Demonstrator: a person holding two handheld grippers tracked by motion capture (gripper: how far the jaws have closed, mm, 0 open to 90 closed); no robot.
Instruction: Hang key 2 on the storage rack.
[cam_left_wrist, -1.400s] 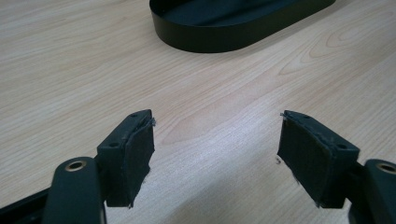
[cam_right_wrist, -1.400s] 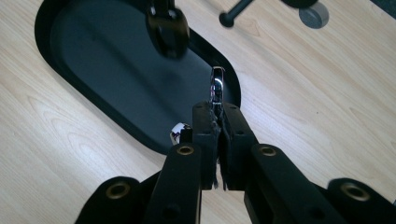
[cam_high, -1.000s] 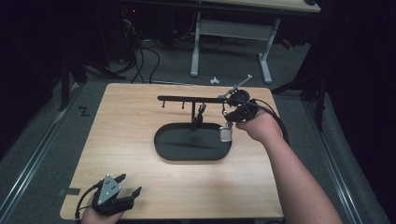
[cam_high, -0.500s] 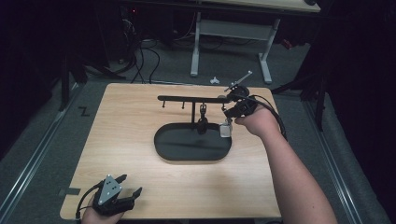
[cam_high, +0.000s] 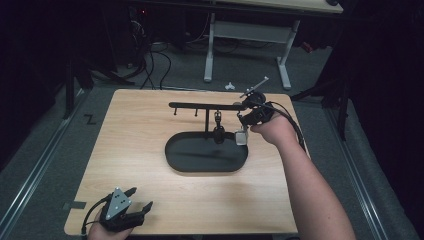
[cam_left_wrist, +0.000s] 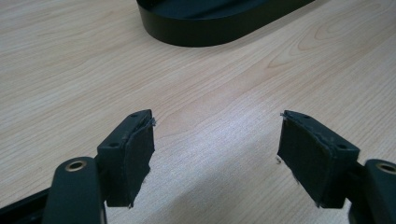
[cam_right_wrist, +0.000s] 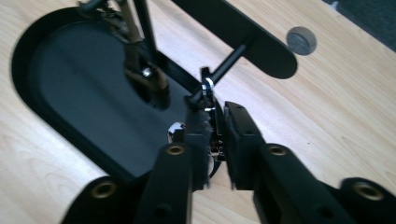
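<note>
A black stand has an oval base tray (cam_high: 205, 162) and a horizontal bar (cam_high: 200, 106) with pegs under it. A dark key fob (cam_high: 218, 131) hangs from a middle peg. My right gripper (cam_high: 246, 119) is at the bar's right end, with a pale tag (cam_high: 241, 137) dangling just below it. In the right gripper view its jaws (cam_right_wrist: 215, 112) have just been opening. A narrow gap shows between them, with a shiny metal ring (cam_right_wrist: 208, 88) in it, hooked on a peg (cam_right_wrist: 229, 63). My left gripper (cam_high: 141, 199) rests at the table's front left corner, open (cam_left_wrist: 215, 144) over bare wood.
The wooden table (cam_high: 140, 145) has bare room to the left of and in front of the tray. A grey round cap (cam_right_wrist: 301, 39) sits in the tabletop beyond the bar's end. Another desk's white legs (cam_high: 209, 50) and cables stand on the floor behind.
The right hand has lifted slightly at the bar's right end, and the pale tag now hangs beneath it. The left gripper has not moved.
</note>
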